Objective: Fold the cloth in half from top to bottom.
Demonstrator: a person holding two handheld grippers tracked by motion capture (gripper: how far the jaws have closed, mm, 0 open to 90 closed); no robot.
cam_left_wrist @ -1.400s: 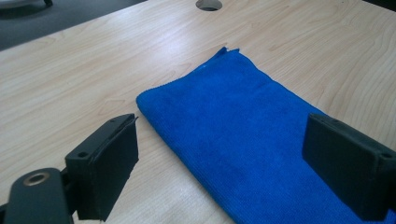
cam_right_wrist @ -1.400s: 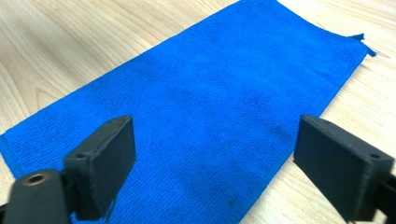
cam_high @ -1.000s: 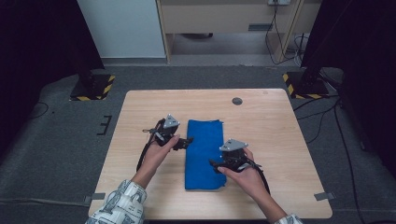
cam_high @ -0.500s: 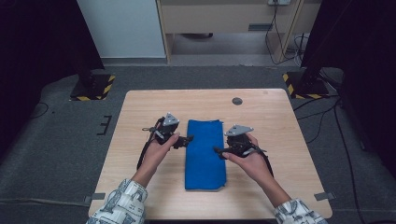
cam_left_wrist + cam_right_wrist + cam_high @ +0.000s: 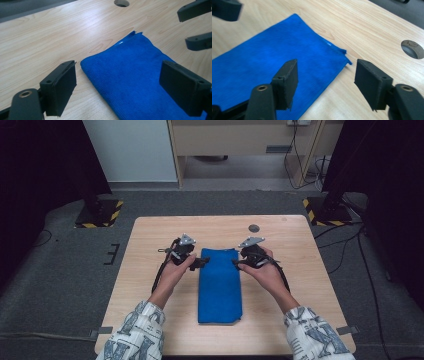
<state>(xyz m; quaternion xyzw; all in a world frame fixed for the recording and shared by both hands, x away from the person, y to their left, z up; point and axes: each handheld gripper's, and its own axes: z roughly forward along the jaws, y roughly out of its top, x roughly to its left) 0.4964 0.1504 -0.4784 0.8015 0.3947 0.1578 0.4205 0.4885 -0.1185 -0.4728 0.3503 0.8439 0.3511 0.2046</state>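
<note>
A folded blue cloth (image 5: 220,285) lies lengthwise in the middle of the wooden table (image 5: 145,290). My left gripper (image 5: 202,263) is at the cloth's far left corner, pointing right. In the left gripper view its jaws (image 5: 119,66) stand open, wide across that corner of the cloth (image 5: 135,82) without pressing it. My right gripper (image 5: 236,262) faces it at the far right corner. Its jaws (image 5: 327,63) have just been closing; they are still apart, straddling the frayed corner of the cloth (image 5: 274,57), and the pads are not touching it.
A round cable hole (image 5: 254,227) sits in the table just beyond the cloth. Bare wood surrounds the cloth on all sides. Grey floor, stand bases with yellow-black tape and cables lie beyond the table's far edge.
My right hand has travelled from the cloth's right edge near the front up to its far right corner, and its jaws have narrowed. My left hand has edged toward the far left corner.
</note>
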